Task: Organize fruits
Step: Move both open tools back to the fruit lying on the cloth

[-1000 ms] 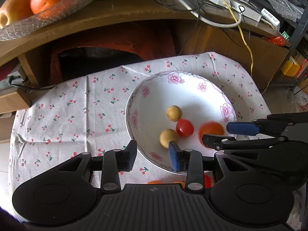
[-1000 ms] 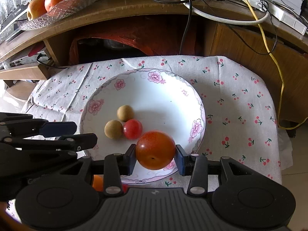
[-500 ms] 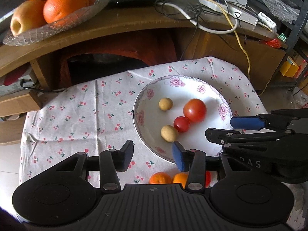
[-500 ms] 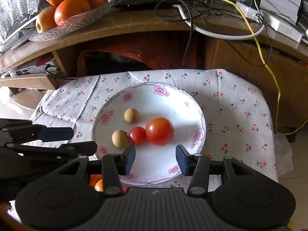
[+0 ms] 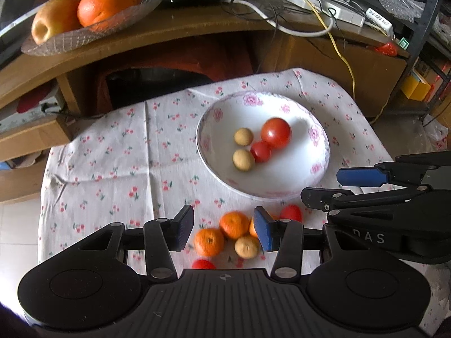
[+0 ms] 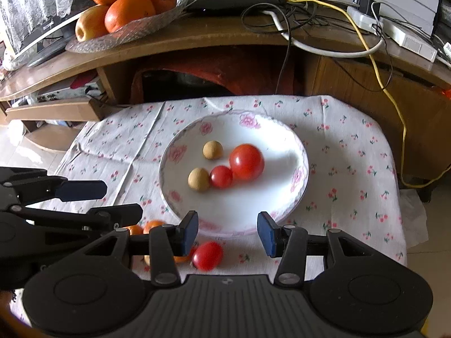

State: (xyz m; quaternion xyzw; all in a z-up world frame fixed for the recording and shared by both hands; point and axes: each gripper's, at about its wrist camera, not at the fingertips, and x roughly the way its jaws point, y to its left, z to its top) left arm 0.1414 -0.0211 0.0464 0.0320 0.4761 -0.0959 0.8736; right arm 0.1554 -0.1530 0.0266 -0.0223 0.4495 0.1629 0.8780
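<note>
A white flowered plate [image 5: 203, 152] [image 6: 304, 163] on the cherry-print cloth holds a large tomato [image 5: 275, 133] [image 6: 246, 162], a small tomato [image 5: 260, 152] [image 6: 221, 176] and two tan round fruits [image 5: 243, 136] [image 6: 198, 179]. Loose fruit lies on the cloth in front of the plate: mandarins [image 5: 209, 241], a tan fruit [image 5: 247, 247] and cherry tomatoes [image 5: 291, 213] [image 6: 208, 255]. My left gripper [image 5: 224, 231] [image 6: 124, 201] hovers above this loose fruit, its jaws opening and gripping nothing. Over the plate's near rim, my right gripper [image 6: 227, 232] [image 5: 321, 186] stands open and empty.
A glass dish [image 5: 84, 28] of oranges and an apple sits on the wooden shelf [image 6: 225, 36] behind the small table. Cables and power strips [image 6: 394, 31] trail across that shelf. The cloth [image 5: 112, 169] drops off at the left and right edges.
The right gripper let go of the large tomato, which now rests in the plate. Both grippers drew back and rose, bringing the loose fruit in front of the plate into view.
</note>
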